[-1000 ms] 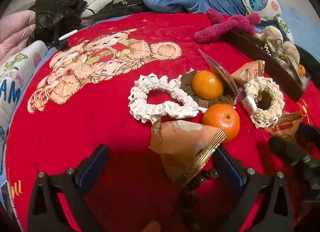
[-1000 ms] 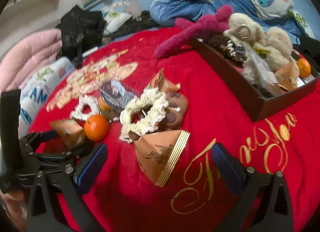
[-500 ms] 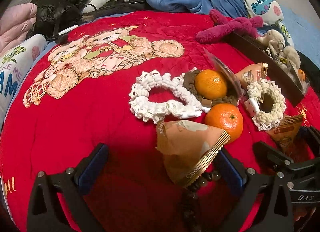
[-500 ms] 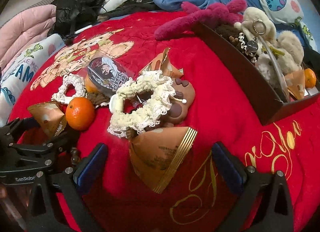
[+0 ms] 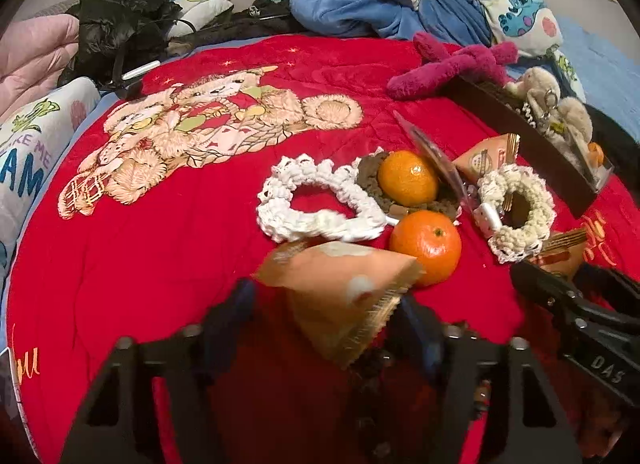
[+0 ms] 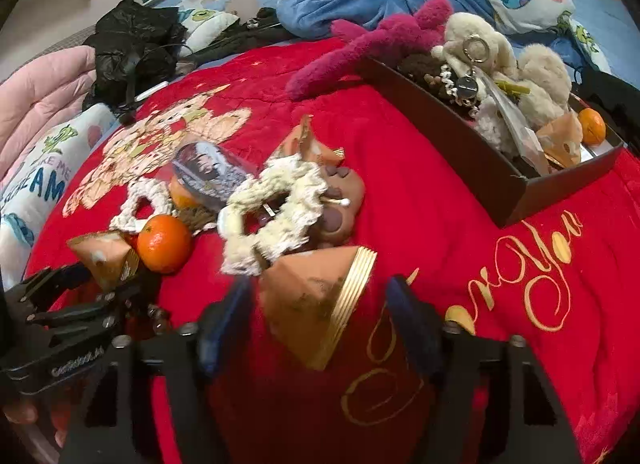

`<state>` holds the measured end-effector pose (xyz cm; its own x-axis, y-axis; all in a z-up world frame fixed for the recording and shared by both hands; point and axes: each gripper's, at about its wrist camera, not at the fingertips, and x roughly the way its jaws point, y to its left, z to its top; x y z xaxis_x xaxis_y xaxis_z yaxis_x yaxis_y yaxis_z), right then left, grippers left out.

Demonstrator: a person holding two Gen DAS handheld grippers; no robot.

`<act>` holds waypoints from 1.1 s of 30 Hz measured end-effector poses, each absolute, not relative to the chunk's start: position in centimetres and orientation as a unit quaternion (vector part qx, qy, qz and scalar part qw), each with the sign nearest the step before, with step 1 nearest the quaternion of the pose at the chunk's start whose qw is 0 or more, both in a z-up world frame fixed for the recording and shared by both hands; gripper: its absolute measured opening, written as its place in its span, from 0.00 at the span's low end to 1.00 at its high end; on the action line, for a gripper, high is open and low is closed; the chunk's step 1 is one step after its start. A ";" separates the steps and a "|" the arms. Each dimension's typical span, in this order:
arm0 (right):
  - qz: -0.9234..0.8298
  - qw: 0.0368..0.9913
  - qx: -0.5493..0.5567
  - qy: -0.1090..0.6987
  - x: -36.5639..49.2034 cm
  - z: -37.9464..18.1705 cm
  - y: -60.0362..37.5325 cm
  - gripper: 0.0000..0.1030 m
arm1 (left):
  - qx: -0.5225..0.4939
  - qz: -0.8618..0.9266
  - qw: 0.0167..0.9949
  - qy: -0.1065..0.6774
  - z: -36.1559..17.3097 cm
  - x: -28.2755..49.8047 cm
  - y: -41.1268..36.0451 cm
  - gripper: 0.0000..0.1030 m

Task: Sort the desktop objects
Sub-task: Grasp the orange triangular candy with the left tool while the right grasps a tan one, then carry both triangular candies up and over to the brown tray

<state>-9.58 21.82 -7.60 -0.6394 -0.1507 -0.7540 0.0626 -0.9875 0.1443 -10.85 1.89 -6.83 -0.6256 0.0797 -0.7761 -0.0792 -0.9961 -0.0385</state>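
Left wrist view: the left hand-held gripper (image 5: 326,310) has just been closing, its jaws either side of a tan pyramid-shaped paper packet (image 5: 340,296) lying on the red embroidered blanket (image 5: 160,244) beside a round orange mandarin (image 5: 426,248); whether the pads press it I cannot tell.

Right wrist view: the right hand-held gripper (image 6: 320,316) has likewise been closing, with a gold-edged tan pyramid packet (image 6: 316,296) between its jaws, and contact is equally unclear.

Red blanket (image 5: 160,264) left free; tangerine (image 5: 426,248), box (image 6: 480,159) block right.

**Left gripper closing around a tan packet**

On the red quilted blanket (image 5: 168,248), the left gripper (image 5: 324,328) has just been closing; its blue-padded jaws flank a tan triangular snack packet (image 5: 340,296), contact unclear through blur. Just beyond lie a near orange tangerine (image 5: 426,248) and a white crocheted scrunchie (image 5: 316,199). The right gripper (image 5: 576,304) sits at right.
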 end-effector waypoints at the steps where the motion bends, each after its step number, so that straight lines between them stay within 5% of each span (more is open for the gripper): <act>1: -0.904 0.058 0.420 -0.049 -9.4 -7.5 21.6 0.53 | -0.429 0.902 0.045 -0.005 -6.6 -10.7 1.7 0.48; 9: -0.904 0.047 0.420 -0.071 -8.9 -7.3 22.7 0.28 | -0.425 0.904 0.047 -0.023 -6.1 -9.6 0.6 0.32; 33: -0.913 0.051 0.400 -0.061 -6.7 -5.9 23.9 0.27 | -0.388 0.919 0.055 -0.030 -3.6 -5.7 0.9 0.31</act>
